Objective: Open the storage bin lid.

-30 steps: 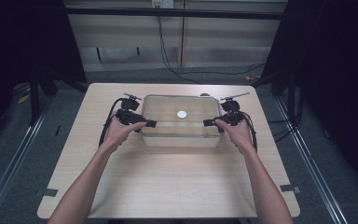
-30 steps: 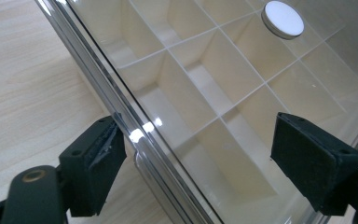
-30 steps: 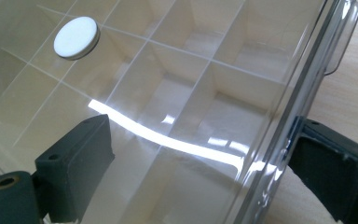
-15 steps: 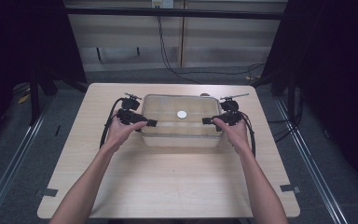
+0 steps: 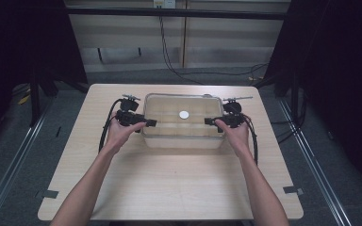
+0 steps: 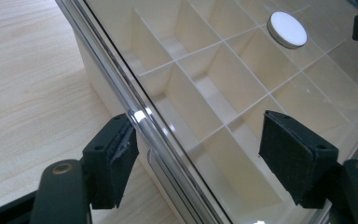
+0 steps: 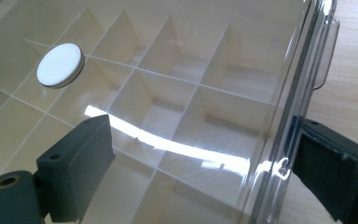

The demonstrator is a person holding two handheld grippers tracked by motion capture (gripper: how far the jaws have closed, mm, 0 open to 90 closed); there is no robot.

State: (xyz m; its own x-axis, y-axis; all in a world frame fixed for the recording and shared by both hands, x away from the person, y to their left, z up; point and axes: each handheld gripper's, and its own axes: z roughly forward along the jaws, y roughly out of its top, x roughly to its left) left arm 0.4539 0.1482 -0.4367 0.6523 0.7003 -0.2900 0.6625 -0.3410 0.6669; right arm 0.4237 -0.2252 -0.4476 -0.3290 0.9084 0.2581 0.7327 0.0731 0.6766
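while no writing is legible on the clear box (image 5: 184,123), left gripper (image 6: 196,158) closing and right gripper (image 7: 200,172) straddle its edges ungripped.

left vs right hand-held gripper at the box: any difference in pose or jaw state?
The left hand-held gripper straddles the clear box's left rim; the right hand-held gripper straddles its right rim. The left one's jaws have just been closing and its pads sit near the lid edge; the right's stand wider off. Both are open, neither pressing yet.
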